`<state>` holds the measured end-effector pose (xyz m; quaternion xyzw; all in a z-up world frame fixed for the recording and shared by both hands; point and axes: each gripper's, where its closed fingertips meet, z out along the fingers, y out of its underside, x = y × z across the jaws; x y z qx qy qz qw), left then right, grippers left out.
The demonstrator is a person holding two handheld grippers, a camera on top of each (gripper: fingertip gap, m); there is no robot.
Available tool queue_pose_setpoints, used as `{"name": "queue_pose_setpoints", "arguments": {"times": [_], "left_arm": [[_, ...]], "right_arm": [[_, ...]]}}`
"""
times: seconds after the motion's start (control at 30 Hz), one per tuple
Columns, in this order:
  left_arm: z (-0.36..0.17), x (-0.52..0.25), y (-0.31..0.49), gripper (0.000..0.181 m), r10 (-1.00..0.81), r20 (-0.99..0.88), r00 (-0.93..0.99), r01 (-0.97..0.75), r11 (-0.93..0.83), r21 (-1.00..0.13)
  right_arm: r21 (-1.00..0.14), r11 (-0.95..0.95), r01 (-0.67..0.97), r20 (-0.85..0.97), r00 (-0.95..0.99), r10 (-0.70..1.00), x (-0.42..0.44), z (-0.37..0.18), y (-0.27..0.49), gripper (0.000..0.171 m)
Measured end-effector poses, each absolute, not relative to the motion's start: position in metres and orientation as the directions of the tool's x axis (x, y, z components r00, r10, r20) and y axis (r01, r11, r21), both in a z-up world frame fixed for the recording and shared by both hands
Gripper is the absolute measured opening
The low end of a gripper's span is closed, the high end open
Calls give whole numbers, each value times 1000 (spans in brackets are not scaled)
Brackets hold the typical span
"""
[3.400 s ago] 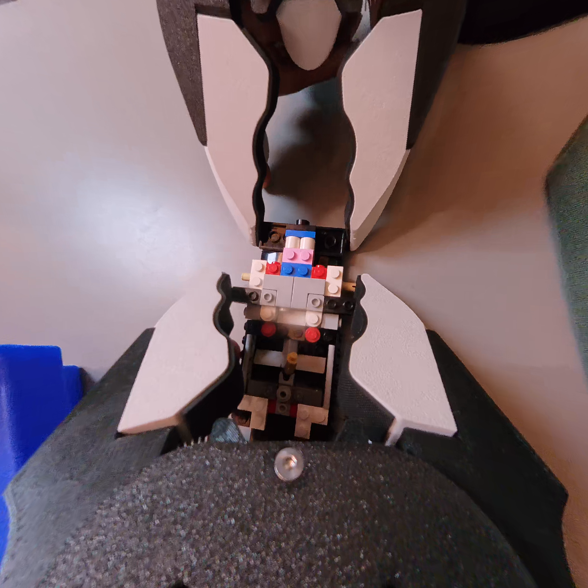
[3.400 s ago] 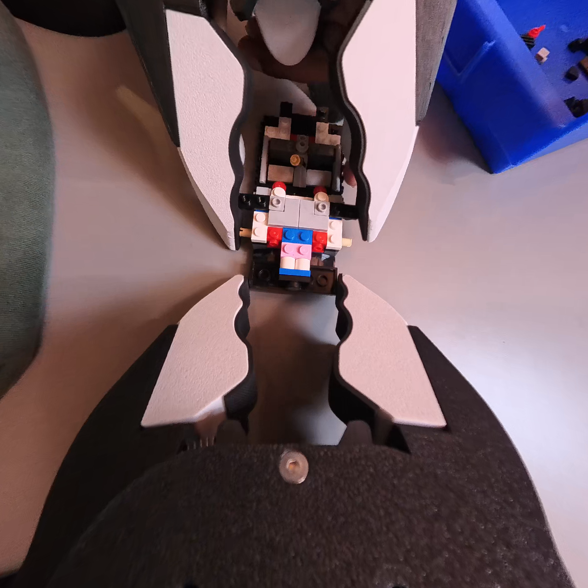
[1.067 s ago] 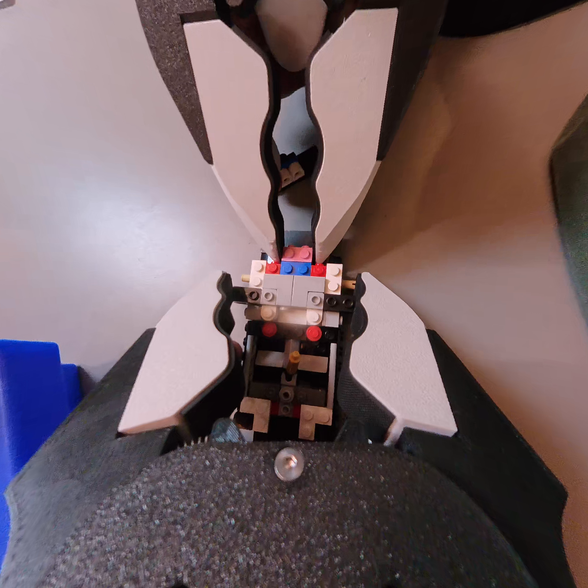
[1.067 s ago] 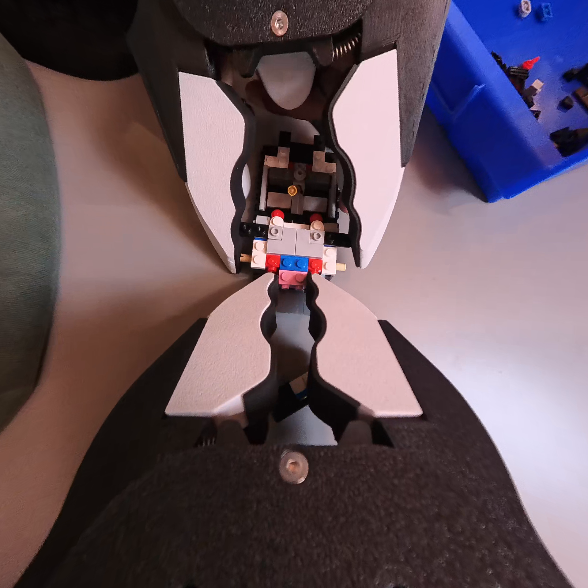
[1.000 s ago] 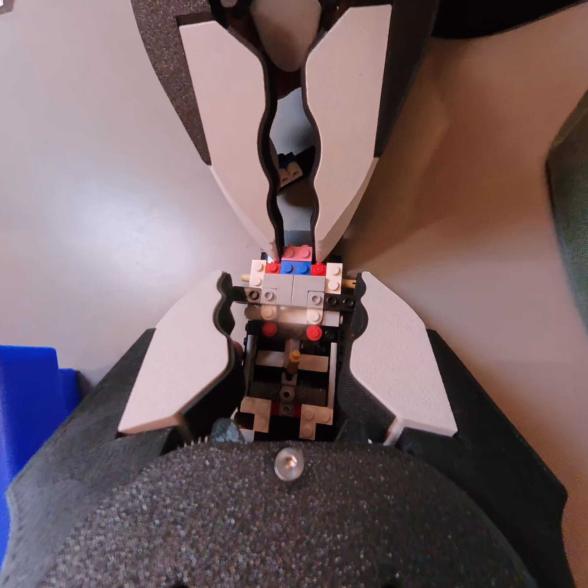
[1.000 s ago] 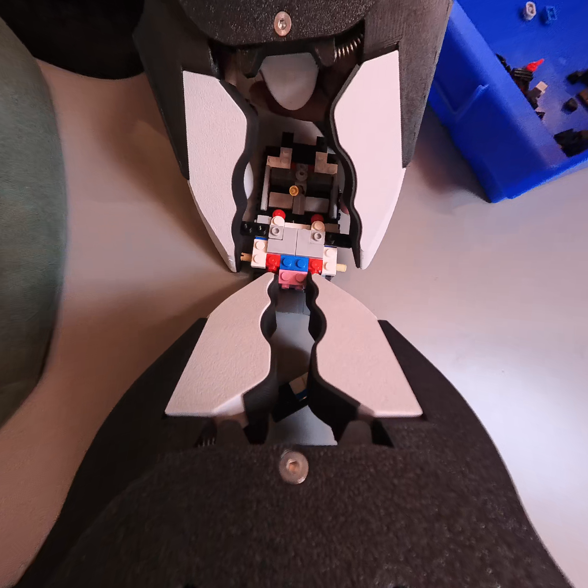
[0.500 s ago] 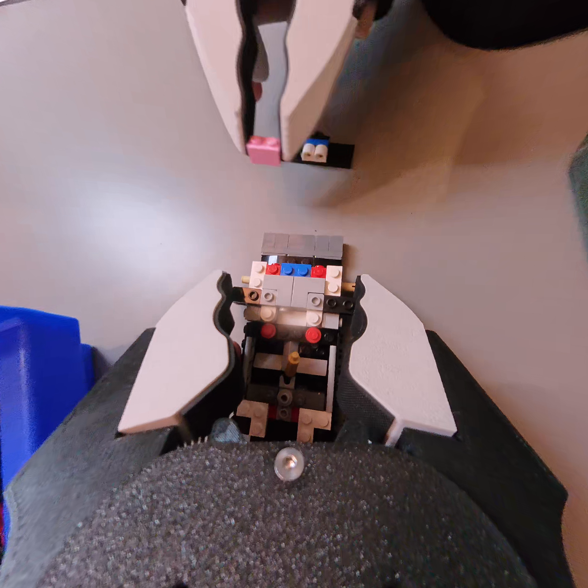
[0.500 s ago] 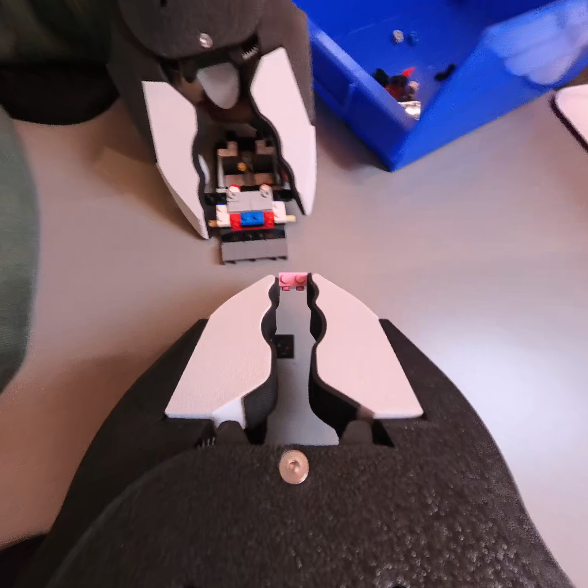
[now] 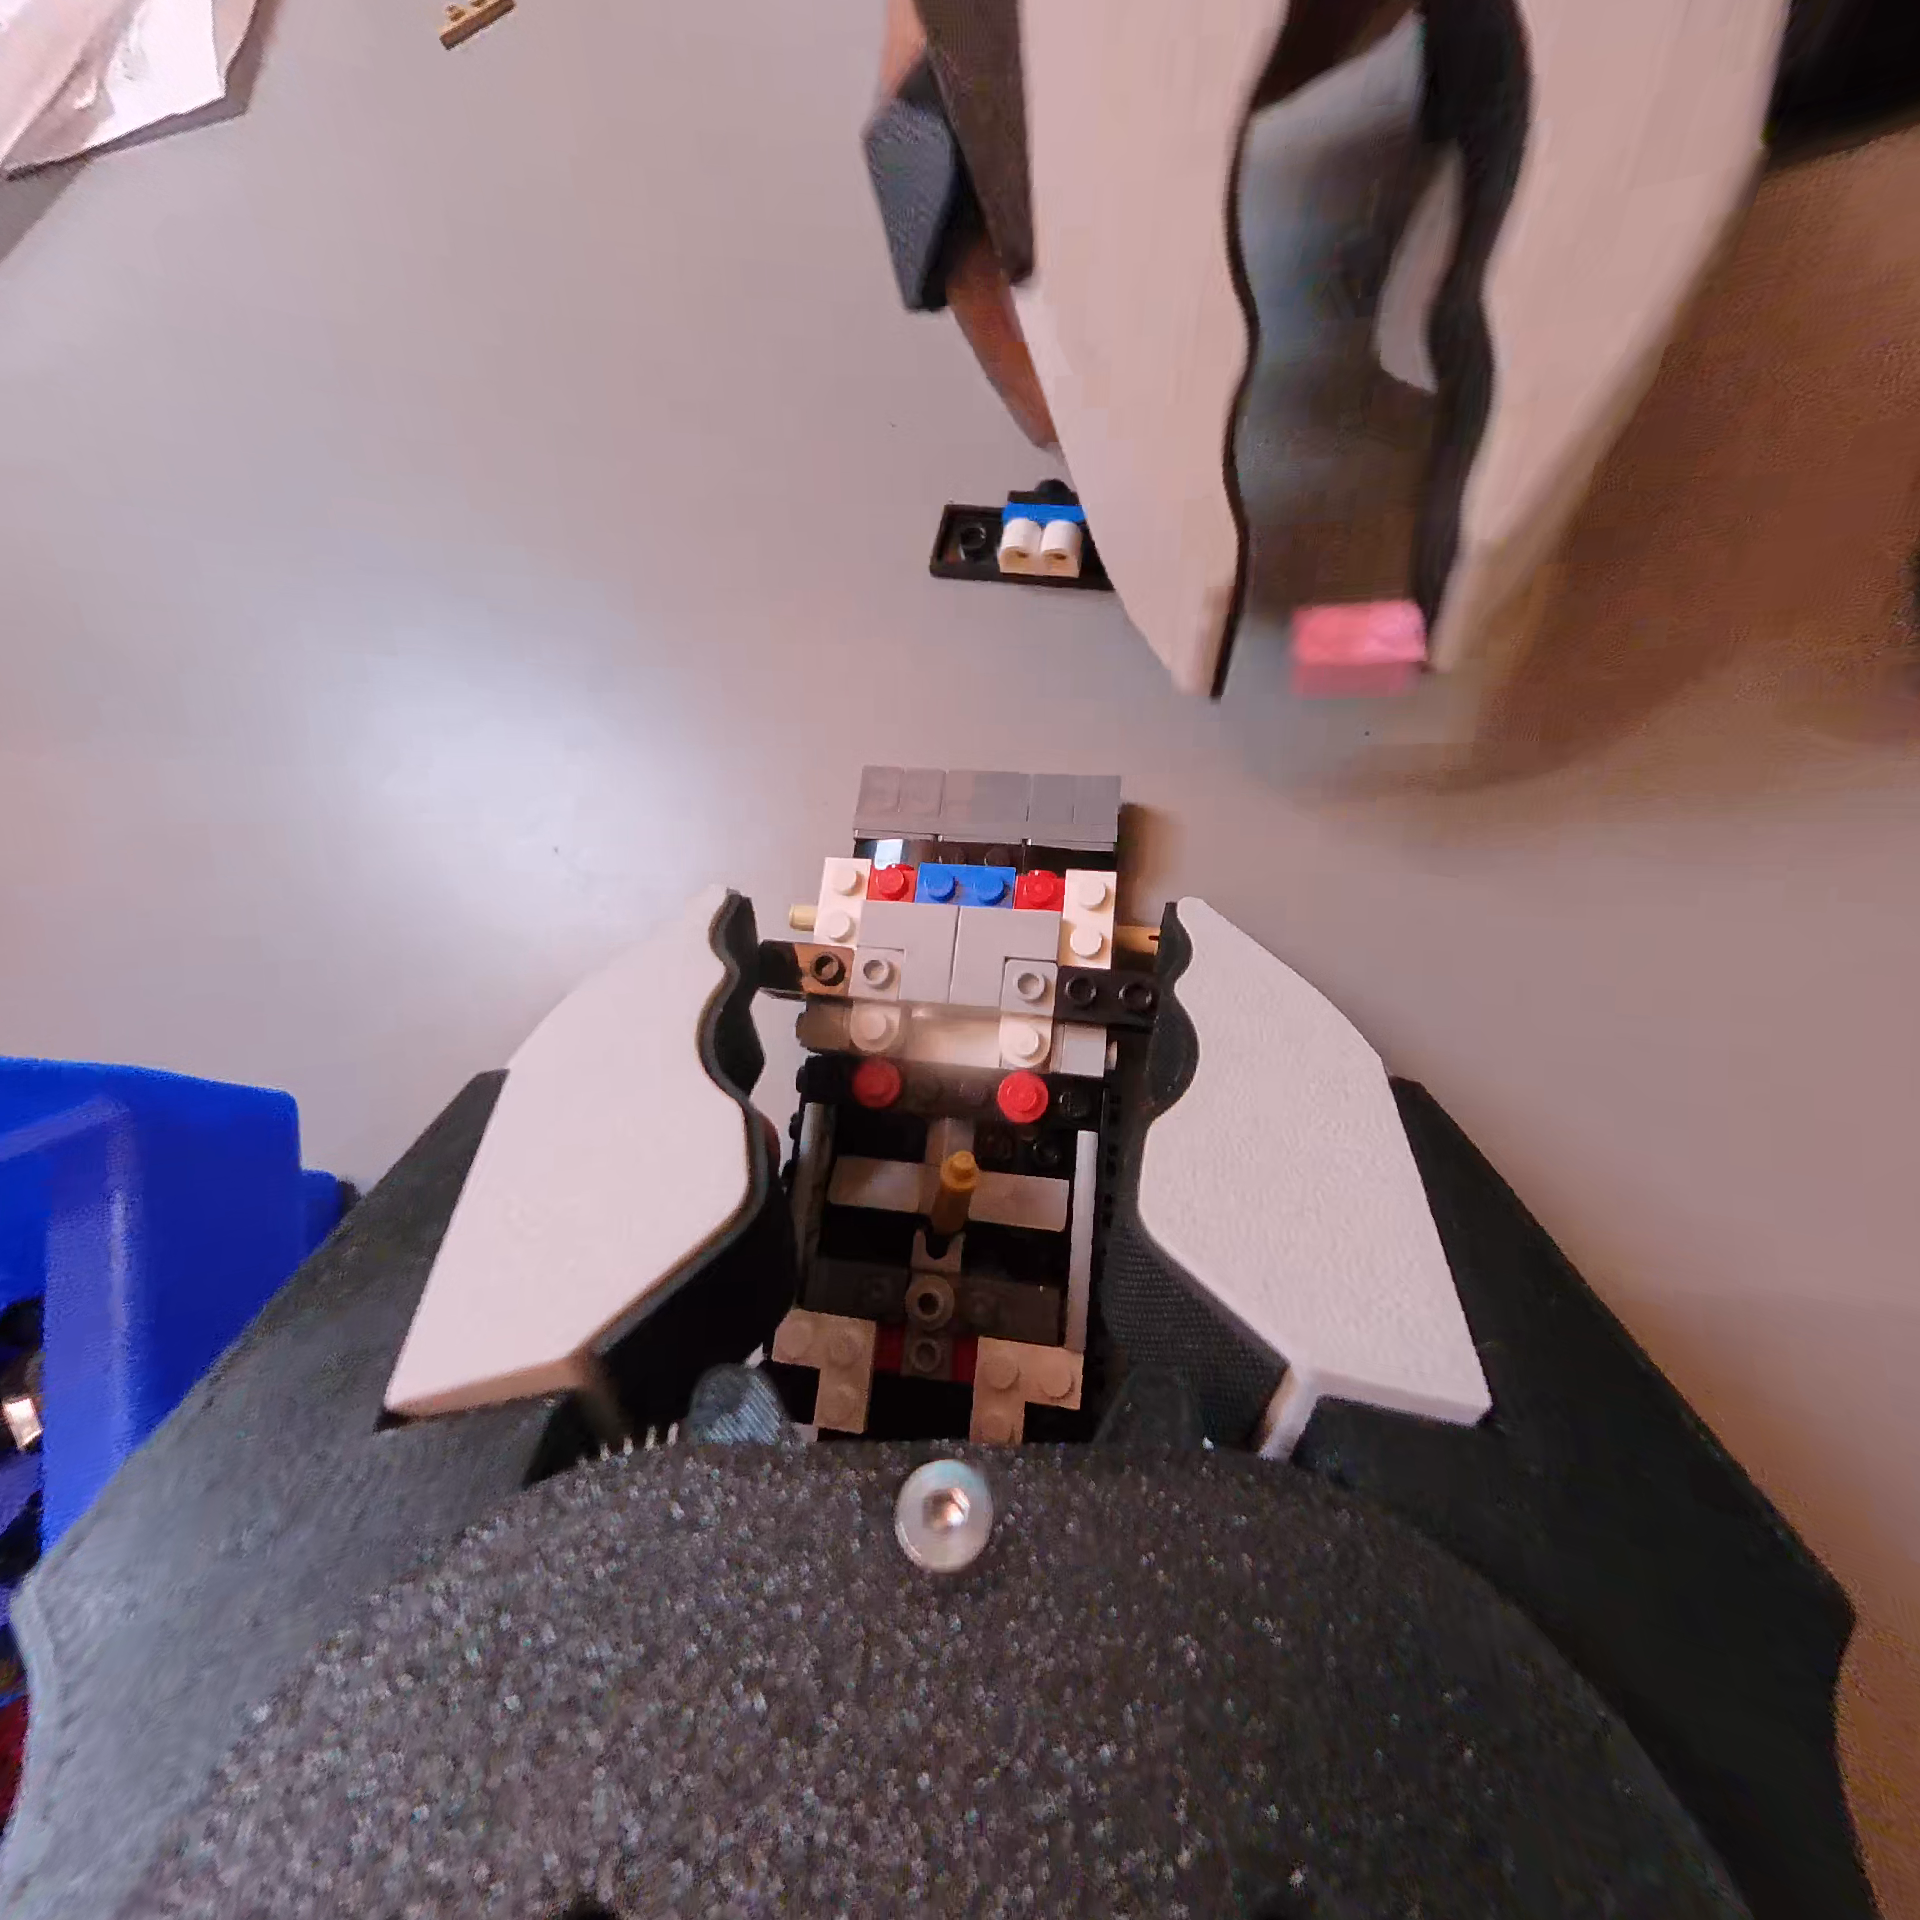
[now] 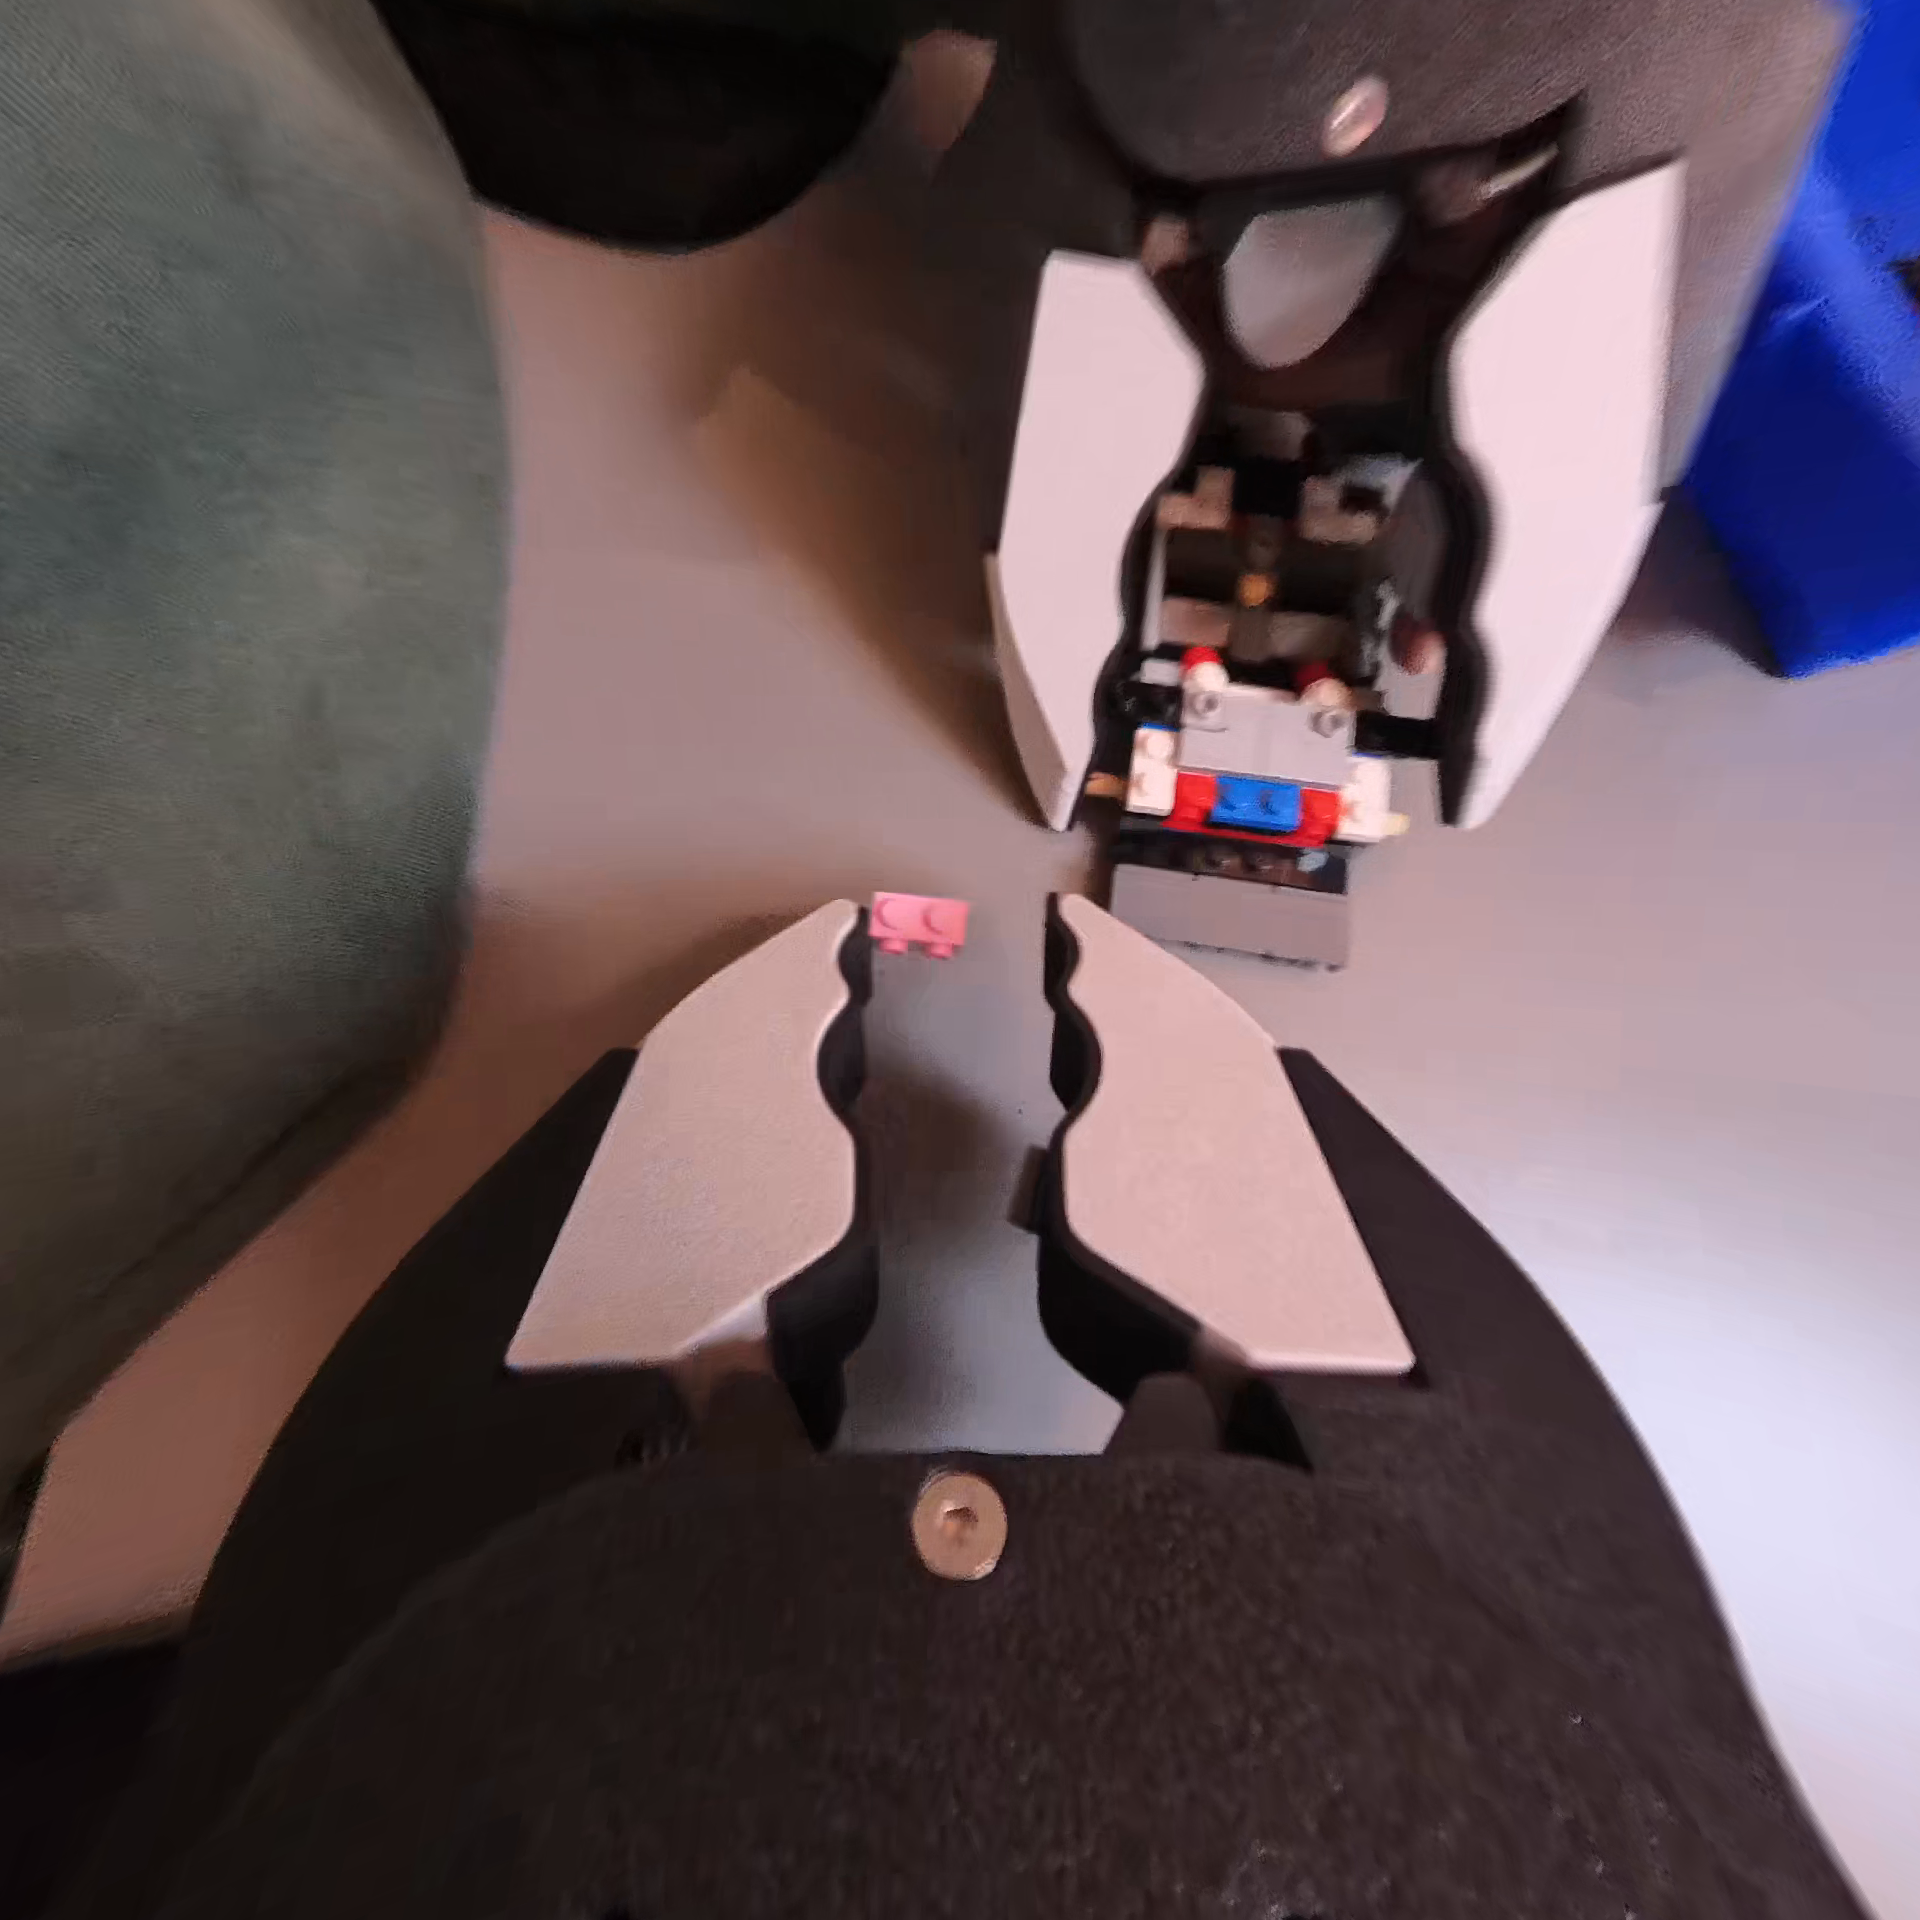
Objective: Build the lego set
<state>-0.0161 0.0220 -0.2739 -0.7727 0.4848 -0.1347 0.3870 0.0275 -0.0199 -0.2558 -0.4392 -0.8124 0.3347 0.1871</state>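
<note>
The little brick car (image 9: 971,1091) sat squeezed in the left tool (image 9: 961,935), low over the surface (image 9: 416,623). A pink brick (image 10: 920,923) was off it – beside the right tool (image 10: 951,920), whose fingers stood apart, gripping nothing.

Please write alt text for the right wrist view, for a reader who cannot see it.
The right tongs are open over a grey table, with a small pink brick beside one fingertip. Farther off, the left tongs grip a brick model; a blue bin stands beyond.
</note>
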Motion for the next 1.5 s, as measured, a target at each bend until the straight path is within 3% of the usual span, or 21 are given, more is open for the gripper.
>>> {"name": "queue_pose_setpoints", "arguments": {"times": [0.07,0.53,0.63,0.73,0.87,1.03,1.13,1.33,1.5], "left_arm": [[-274,-17,23,73,-850,-167,500,-640,-233,-732],[-266,-9,20,73,-856,-175,487,-626,-202,-753],[-260,1,16,72,-867,-206,454,-629,-147,-764],[-260,0,18,73,-856,-225,466,-636,-147,-758],[-246,-13,38,81,-772,-258,580,-580,-169,-797],[-228,-23,48,68,-719,-238,653,-494,-166,-853],[-232,-23,47,67,-722,-257,643,-523,-168,-836],[-239,-22,45,64,-733,-267,626,-548,-170,-819],[-242,-25,46,58,-731,-267,628,-552,-177,-815]], "right_arm": [[-605,470,643,93,-529,843,26,-277,-13,44],[-695,299,654,90,-333,938,4,-261,20,69],[-649,363,668,123,-379,917,1,-275,15,57],[-657,346,670,108,-371,922,0,-272,18,56],[-623,223,750,109,-199,974,9,-273,59,56],[-625,-188,758,74,297,952,40,-273,151,56],[-640,-311,702,29,427,904,52,-278,177,56],[-681,-260,684,-87,277,957,31,-265,137,62],[-732,-111,673,-63,96,993,30,-252,118,49]]}}
